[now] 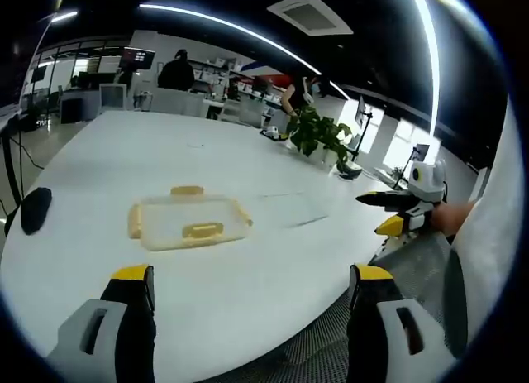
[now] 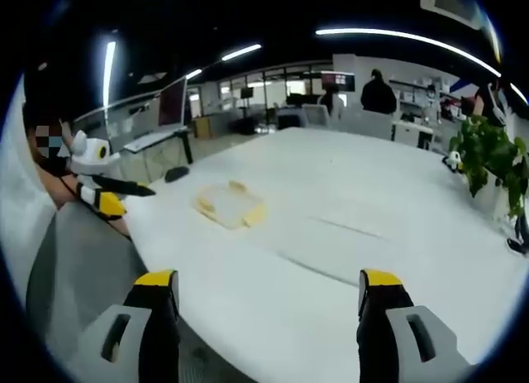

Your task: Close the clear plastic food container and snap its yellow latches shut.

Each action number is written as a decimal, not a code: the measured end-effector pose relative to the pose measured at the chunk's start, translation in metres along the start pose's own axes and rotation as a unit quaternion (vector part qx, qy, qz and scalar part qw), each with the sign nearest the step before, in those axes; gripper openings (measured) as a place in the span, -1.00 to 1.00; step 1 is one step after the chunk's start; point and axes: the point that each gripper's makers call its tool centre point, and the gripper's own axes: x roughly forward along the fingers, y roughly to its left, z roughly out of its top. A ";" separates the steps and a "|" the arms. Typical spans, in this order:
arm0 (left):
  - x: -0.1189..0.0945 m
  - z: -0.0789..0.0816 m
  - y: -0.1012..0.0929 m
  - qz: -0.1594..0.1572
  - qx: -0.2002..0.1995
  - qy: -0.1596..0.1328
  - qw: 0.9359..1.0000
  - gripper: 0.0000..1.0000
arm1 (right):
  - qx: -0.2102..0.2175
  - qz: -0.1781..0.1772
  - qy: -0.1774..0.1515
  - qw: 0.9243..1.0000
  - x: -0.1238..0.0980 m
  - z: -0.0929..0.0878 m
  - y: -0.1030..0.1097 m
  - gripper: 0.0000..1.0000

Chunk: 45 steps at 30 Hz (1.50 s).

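1. Container (image 1: 188,222), clear plastic with yellow latches (image 1: 202,230), is seen lying flat on the white table (image 1: 248,168), ahead of the left gripper (image 1: 252,284) and well apart from it. No contact is made.
2. The left gripper's jaws are held wide apart near the table's front edge; nothing is gripped between them.
3. In the right gripper view the container (image 2: 230,205) is seen farther off, ahead and left of the right gripper (image 2: 269,288), well clear of it.
4. The right gripper's jaws are likewise spread, with nothing held between them.
5. The right gripper (image 1: 397,211) is seen at the right of the left gripper view, beside the table edge and away from the container; its jaws are seen parted. The left gripper (image 2: 111,194) is seen at the left of the right gripper view, by a sleeve (image 2: 25,226).
6. Latches are visible on at least three sides of the container; whether they are snapped cannot be told.
7. The table is large, white and rounded. A dark flat object (image 1: 35,209) is noted near its left edge.
8. A leafy potted plant (image 1: 318,135) is placed at the far side of the table.
9. The room is an open office: desks, monitors (image 1: 136,59), ceiling light strips (image 1: 223,23), an air vent (image 1: 310,13). A person in dark clothing (image 1: 176,71) is seen in the background.
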 end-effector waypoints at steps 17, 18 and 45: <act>0.001 -0.001 -0.001 -0.003 0.001 0.003 1.000 0.98 | -0.006 -0.002 0.003 1.000 0.000 0.002 -0.001 0.71; 0.001 -0.001 -0.001 -0.004 0.000 0.003 1.000 0.98 | -0.007 -0.002 0.003 1.000 0.000 0.002 -0.001 0.70; 0.000 -0.001 -0.001 -0.024 -0.008 0.010 1.000 0.83 | -0.043 0.022 0.024 0.999 0.007 0.007 0.007 0.44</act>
